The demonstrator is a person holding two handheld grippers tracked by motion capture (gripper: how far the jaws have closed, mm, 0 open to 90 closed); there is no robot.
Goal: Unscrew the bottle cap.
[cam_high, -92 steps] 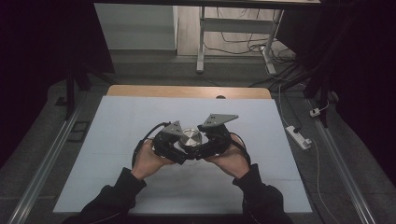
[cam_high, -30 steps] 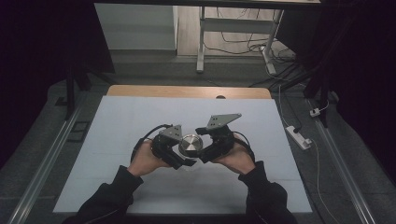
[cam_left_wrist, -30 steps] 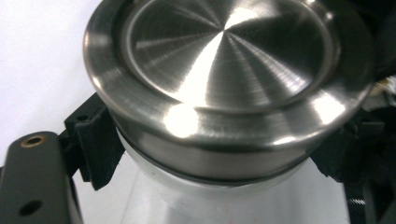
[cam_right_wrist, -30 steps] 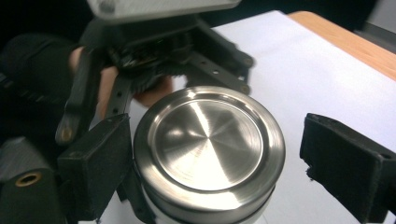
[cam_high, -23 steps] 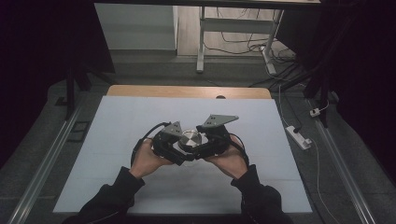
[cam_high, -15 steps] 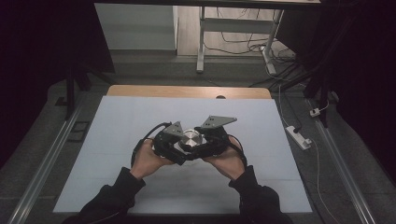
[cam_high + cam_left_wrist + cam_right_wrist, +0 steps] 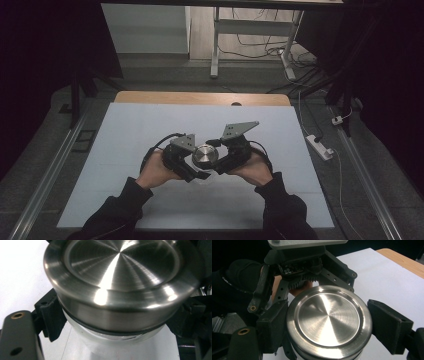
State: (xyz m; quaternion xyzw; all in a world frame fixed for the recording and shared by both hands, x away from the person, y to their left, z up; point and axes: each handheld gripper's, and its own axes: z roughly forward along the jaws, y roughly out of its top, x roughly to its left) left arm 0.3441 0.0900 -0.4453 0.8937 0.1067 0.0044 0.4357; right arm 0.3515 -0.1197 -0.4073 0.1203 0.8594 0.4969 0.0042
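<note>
Hands of a seated person hold two grippers against one jar near the middle of the white table (image 7: 120, 150), a little toward the near edge, in the high view. The jar (image 7: 205, 156) has a brushed steel lid (image 7: 329, 315) with a raised rim and a dark gasket under it; its clear body (image 7: 110, 345) shows below the lid in the left gripper view.

The left gripper (image 7: 186, 164) comes in from the left and its black pads pinch the clear body just under the lid, one pad (image 7: 51, 315) showing at the jar's left side. The right gripper (image 7: 224, 161) comes in from the right, a grey three-cornered plate (image 7: 239, 130) raised above it. Its jaws have just been closing with the lid between them, and in the right gripper view its two pads (image 7: 273, 326) now press on opposite sides of the steel lid. That view also shows the left gripper's linkage and the left hand (image 7: 299, 288) beyond the jar.

At the table's far edge a strip of bare wood (image 7: 200, 97) shows. A white power strip (image 7: 318, 146) lies on the floor off the table's right side, and cables trail near a metal stand (image 7: 215, 45) farther back.
</note>
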